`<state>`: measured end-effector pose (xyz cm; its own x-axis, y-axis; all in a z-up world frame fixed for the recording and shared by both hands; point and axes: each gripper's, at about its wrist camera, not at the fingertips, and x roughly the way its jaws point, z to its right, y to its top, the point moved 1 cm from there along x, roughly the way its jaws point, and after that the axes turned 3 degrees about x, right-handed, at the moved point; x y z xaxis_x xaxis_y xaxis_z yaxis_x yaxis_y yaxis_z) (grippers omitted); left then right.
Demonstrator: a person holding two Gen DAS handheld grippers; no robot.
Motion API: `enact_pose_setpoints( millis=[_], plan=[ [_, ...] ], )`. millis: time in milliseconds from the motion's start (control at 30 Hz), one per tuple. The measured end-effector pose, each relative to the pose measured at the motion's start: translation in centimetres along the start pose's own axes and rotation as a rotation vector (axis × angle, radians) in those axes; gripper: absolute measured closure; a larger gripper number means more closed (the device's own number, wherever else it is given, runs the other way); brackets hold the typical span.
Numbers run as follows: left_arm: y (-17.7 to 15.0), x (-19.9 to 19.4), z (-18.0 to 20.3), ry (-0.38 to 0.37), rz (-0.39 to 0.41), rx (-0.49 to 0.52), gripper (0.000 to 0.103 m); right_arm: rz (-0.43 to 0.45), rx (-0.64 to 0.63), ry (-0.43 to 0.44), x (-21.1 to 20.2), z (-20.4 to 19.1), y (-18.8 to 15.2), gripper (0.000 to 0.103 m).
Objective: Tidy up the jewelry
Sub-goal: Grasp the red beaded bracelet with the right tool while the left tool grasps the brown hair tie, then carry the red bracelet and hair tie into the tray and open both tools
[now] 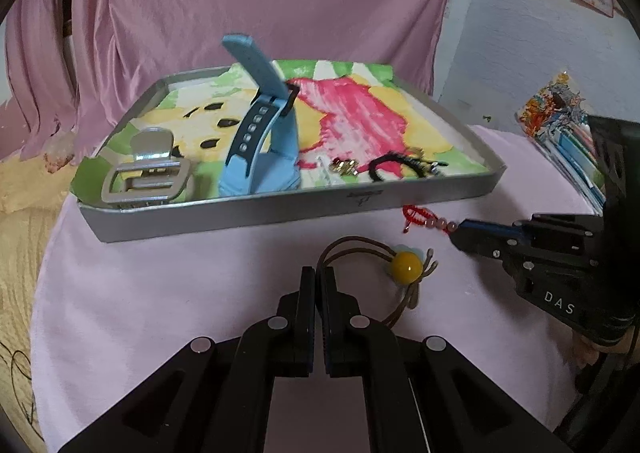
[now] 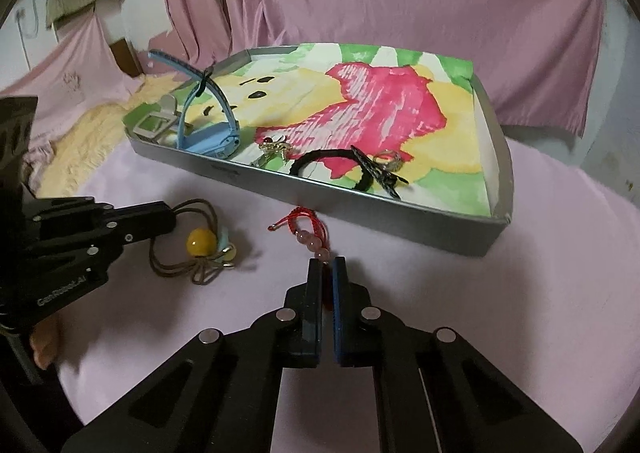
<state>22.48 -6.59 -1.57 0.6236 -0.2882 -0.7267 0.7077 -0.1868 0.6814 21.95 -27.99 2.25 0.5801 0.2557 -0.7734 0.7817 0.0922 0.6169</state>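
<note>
A brown cord hair tie (image 1: 405, 266) with a yellow bead lies on the pink cloth in front of the silver tray (image 1: 280, 213). My left gripper (image 1: 319, 273) is shut on its cord loop; the right wrist view shows that gripper (image 2: 170, 219) at the left, beside the hair tie (image 2: 200, 243). My right gripper (image 2: 328, 265) is shut on one end of a red string bracelet (image 2: 308, 237) with pink beads. The bracelet's (image 1: 420, 215) red loop reaches toward the tray's front wall (image 2: 400, 221). The right gripper (image 1: 458, 231) comes in from the right in the left wrist view.
The paper-lined tray holds a blue watch (image 1: 260, 141), a silver buckle (image 1: 144, 177), a gold piece (image 1: 344, 167), a black hair band (image 2: 340, 157) and a ring (image 2: 390, 162). A colourful packet (image 1: 560, 125) lies at the right. Pink drapes hang behind.
</note>
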Motion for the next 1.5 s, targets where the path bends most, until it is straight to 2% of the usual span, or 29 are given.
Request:
enact_pose_setpoints(
  millis=[233, 433, 633, 767, 900, 1133, 1300, 1500],
  plan=[
    [0.7, -3.4, 1.2, 0.015, 0.199, 0.017, 0.1, 0.109, -0.018, -0.007, -2.9, 0.0, -1.0, 0.099],
    [2.2, -4.8, 2.0, -0.011, 0.259, 0.034, 0.1, 0.199, -0.015, 0.02, -5.9, 0.0, -0.5, 0.099],
    [4.6, -5.6, 2.1, -0.033, 0.334, -0.016, 0.1, 0.303, 0.022, 0.021, -7.5, 0.9, 1.2, 0.099],
    [6.6, -4.2, 1.6, -0.074, 0.307, -0.079, 0.1, 0.336, 0.036, 0.004, -6.8, 1.3, 2.8, 0.099],
    [8.2, -2.6, 1.1, -0.084, 0.329, -0.113, 0.1, 0.367, 0.058, -0.006, -5.6, 1.8, 4.8, 0.099],
    [9.5, -0.1, -0.1, -0.094, 0.327, -0.153, 0.1, 0.321, 0.107, 0.039, -2.1, 2.5, 6.3, 0.099],
    [9.1, 2.0, 0.1, -0.054, 0.251, -0.13, 0.1, 0.26, 0.124, 0.041, 0.0, 2.9, 6.1, 0.099],
    [7.9, 3.8, 0.5, -0.049, 0.136, -0.108, 0.1, 0.174, 0.145, 0.07, 2.3, 3.4, 5.7, 0.099]
  ],
)
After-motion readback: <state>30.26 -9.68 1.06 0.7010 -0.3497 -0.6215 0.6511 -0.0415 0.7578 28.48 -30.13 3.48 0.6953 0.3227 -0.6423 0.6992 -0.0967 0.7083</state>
